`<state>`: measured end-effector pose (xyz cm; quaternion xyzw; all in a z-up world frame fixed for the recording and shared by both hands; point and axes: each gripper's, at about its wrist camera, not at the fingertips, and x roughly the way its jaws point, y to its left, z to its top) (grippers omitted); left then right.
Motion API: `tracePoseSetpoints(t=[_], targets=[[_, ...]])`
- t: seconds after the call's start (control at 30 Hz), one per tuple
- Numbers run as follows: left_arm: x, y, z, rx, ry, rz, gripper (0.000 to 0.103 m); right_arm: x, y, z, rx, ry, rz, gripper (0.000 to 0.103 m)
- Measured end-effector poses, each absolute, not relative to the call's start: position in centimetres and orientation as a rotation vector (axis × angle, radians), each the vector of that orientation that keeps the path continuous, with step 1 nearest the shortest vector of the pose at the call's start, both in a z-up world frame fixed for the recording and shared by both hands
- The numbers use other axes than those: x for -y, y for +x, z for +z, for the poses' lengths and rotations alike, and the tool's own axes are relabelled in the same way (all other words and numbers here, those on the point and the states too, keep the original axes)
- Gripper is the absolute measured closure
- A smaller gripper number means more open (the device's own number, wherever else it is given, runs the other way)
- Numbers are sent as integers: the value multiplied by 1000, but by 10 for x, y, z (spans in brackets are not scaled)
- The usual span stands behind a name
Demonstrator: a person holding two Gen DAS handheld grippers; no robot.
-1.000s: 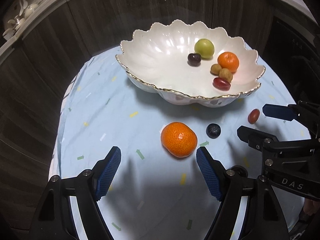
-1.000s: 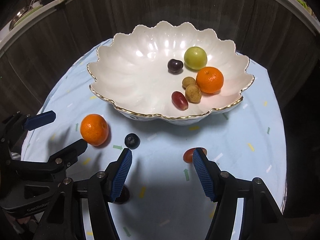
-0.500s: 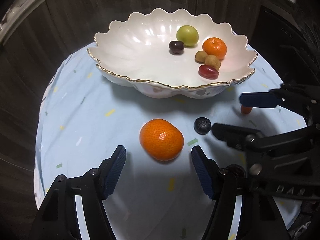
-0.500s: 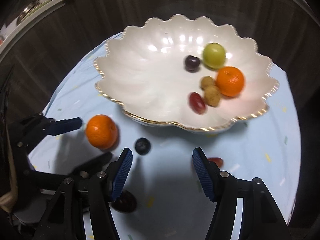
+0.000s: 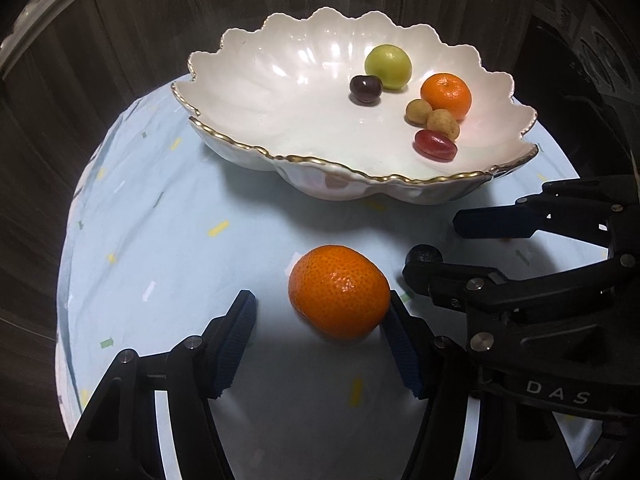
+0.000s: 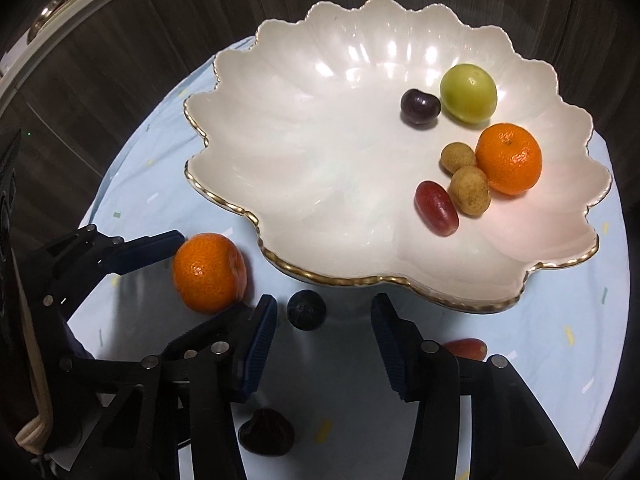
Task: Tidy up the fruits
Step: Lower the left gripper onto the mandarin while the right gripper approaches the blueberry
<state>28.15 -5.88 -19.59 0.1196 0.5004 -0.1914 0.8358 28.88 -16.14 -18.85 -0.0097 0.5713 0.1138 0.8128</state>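
A white scalloped bowl (image 5: 280, 120) with a gold rim holds several fruits: a green plum (image 5: 387, 67), a dark cherry (image 5: 365, 89), a small mandarin (image 5: 446, 95), two longans and a red grape (image 5: 435, 145). A loose mandarin (image 5: 339, 291) lies on the cloth between the open fingers of my left gripper (image 5: 320, 344), touching its right pad. My right gripper (image 6: 323, 350) is open, with a blueberry (image 6: 306, 310) just ahead of its left finger. A red grape (image 6: 466, 348) lies beside its right finger and a dark cherry (image 6: 266, 432) under it.
The round table has a pale blue cloth (image 5: 160, 240) with small coloured flecks. Dark wood panels stand behind it. The right gripper's fingers (image 5: 500, 224) reach into the left wrist view at the right, close to the loose mandarin.
Both grippers have moved forward and lower toward the table. The loose mandarin now sits between my left fingers. The right gripper has shifted left, from around the red grape toward the blueberry.
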Motion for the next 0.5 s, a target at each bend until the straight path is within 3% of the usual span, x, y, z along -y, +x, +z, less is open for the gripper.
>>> tracePoseSetpoints(t=[0.3,0.43,0.5], targets=[[58,281,-199,-1037,243,-424,47,156,289,-192,-1226,-53,223,63],[60,278,-198,-1028,246,-455,60,149,291,-193,-1221,-65,238,78],[62,277,-197,-1025,248,-456,60,147,291,-193,-1220,-65,247,81]])
